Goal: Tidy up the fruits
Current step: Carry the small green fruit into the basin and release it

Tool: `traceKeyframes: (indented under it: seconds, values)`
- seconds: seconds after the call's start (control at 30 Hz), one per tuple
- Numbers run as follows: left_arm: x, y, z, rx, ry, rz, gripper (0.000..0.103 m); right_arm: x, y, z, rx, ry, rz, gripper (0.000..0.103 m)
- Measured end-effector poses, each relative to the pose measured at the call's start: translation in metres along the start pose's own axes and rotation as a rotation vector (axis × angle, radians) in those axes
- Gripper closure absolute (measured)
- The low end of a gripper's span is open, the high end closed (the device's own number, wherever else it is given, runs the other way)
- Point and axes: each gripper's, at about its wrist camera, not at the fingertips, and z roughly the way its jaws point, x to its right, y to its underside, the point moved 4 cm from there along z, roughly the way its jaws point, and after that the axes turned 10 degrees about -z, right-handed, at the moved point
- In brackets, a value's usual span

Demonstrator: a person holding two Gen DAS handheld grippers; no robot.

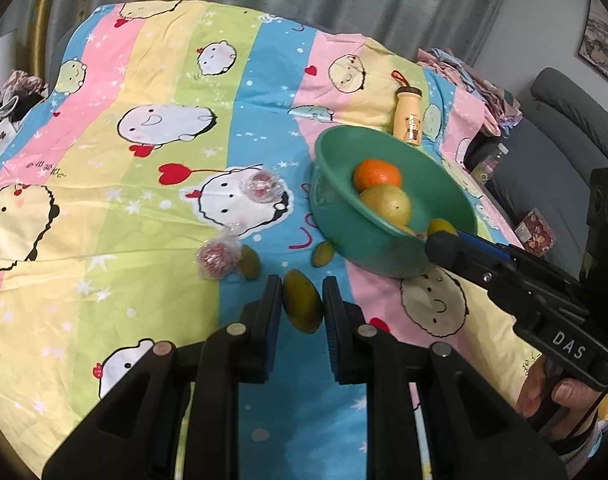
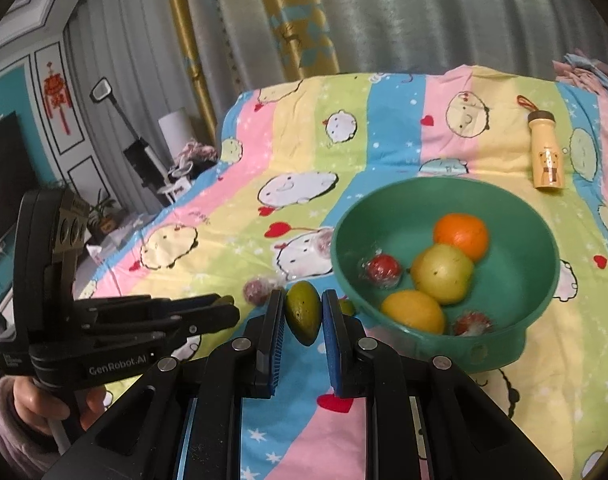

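Both views are evenly and softly lit, with only faint shadows cast on the bedspread (image 1: 152, 128). Strong fisheye bending and dark vignetting are seen at the edges. The bowl (image 2: 388, 216) is slightly blurred.

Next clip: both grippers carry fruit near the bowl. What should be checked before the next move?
1. Left gripper shut on its green fruit: ok.
2. Right gripper shut on second green fruit: ok.
3. Green bowl upright, with room inside: ok.
4. Right gripper's fruit past the bowl rim: cannot tell.
5. All fruit off the bedsheet: not ok; a wrapped red fruit lies outside.
6. Bottle clear of the bowl: ok.
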Motion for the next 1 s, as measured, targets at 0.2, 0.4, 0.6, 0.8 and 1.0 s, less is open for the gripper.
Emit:
traceKeyframes:
  seconds: [0.2,0.4,0.6,0.8,1.0]
  values:
    - [0.011,-0.003,-0.001,0.015,0.022,0.012,0.083,0.013,-0.003,-0.01,0.028,0.019,0.023,0.083]
    - [0.024,-0.01,0.0,0.022,0.065,0.017,0.083,0.038,-0.005,-0.024,0.066,0.056,0.08,0.083]
    - [0.051,-0.029,0.008,0.032,0.116,0.029,0.083,0.067,-0.006,-0.035,0.1,0.077,0.154,0.083]
    - [0.077,-0.05,0.029,0.001,0.129,0.055,0.083,0.087,-0.01,-0.031,0.089,0.104,0.179,0.083]
    - [0.093,-0.063,0.055,-0.066,0.143,0.05,0.083,0.109,-0.015,-0.021,0.071,0.123,0.21,0.083]
